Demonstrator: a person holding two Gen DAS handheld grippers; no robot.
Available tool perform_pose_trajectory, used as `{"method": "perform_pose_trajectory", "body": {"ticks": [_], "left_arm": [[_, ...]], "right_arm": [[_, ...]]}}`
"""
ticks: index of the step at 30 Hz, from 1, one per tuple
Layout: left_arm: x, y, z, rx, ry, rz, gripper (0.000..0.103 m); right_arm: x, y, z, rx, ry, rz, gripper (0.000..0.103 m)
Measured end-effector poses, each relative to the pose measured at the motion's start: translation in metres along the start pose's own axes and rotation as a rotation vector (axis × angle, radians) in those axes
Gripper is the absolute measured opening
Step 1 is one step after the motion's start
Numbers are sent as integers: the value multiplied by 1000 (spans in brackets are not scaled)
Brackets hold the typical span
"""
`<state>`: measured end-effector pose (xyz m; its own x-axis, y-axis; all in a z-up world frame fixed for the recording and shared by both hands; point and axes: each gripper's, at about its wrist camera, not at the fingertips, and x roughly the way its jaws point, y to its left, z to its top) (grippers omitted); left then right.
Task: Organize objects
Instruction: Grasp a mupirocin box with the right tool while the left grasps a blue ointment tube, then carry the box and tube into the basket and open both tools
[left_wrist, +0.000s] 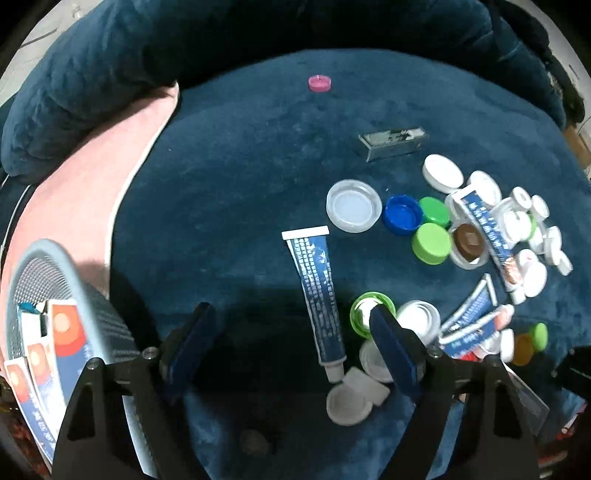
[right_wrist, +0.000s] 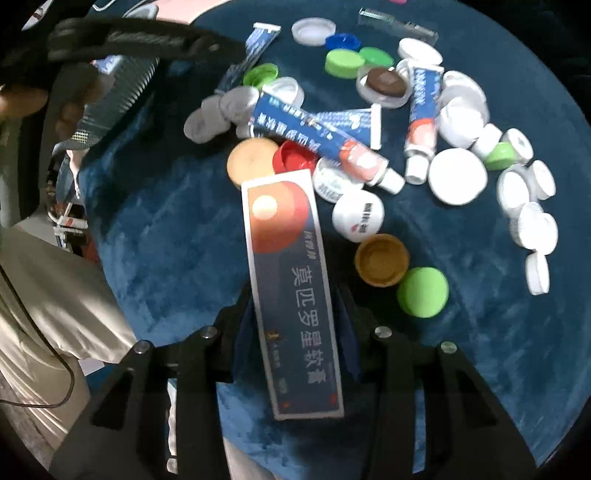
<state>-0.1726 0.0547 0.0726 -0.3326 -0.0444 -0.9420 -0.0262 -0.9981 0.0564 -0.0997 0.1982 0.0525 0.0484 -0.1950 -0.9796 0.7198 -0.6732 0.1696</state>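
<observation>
My right gripper (right_wrist: 297, 295) is shut on a long blue ointment box (right_wrist: 284, 258) with a red-orange circle, held just above the blue cloth (right_wrist: 166, 229). My left gripper (left_wrist: 290, 310) stands open, pointing down at the cloth. A blue-and-white ointment tube (left_wrist: 314, 288) lies between its fingers, nearer the right finger (left_wrist: 388, 332), and neither pad presses on it. At the left a grey mesh basket (left_wrist: 40, 251) holds several matching boxes (left_wrist: 62, 332). More tubes (right_wrist: 321, 136) lie among the caps.
Several loose caps, white (right_wrist: 458, 175), green (left_wrist: 430, 243), blue (left_wrist: 402, 214), brown (right_wrist: 382, 260) and red (right_wrist: 291, 157), crowd the cloth's right half. A silver box (left_wrist: 391, 142) and a pink cap (left_wrist: 319, 83) lie farther back. A pink cloth (left_wrist: 92, 184) borders the left.
</observation>
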Motion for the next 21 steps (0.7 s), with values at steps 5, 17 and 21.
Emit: {"method": "perform_pose_trajectory", "body": {"ticks": [5, 17, 21], "left_arm": [[26, -3, 0, 18, 70, -1, 51], [10, 21, -3, -91, 89, -100, 17], [-1, 33, -1, -125, 66, -117, 17]], "right_arm": [[15, 9, 6, -25, 39, -30, 43], [8, 20, 4, -30, -9, -46, 41], [-4, 19, 5, -1, -63, -33, 41]]}}
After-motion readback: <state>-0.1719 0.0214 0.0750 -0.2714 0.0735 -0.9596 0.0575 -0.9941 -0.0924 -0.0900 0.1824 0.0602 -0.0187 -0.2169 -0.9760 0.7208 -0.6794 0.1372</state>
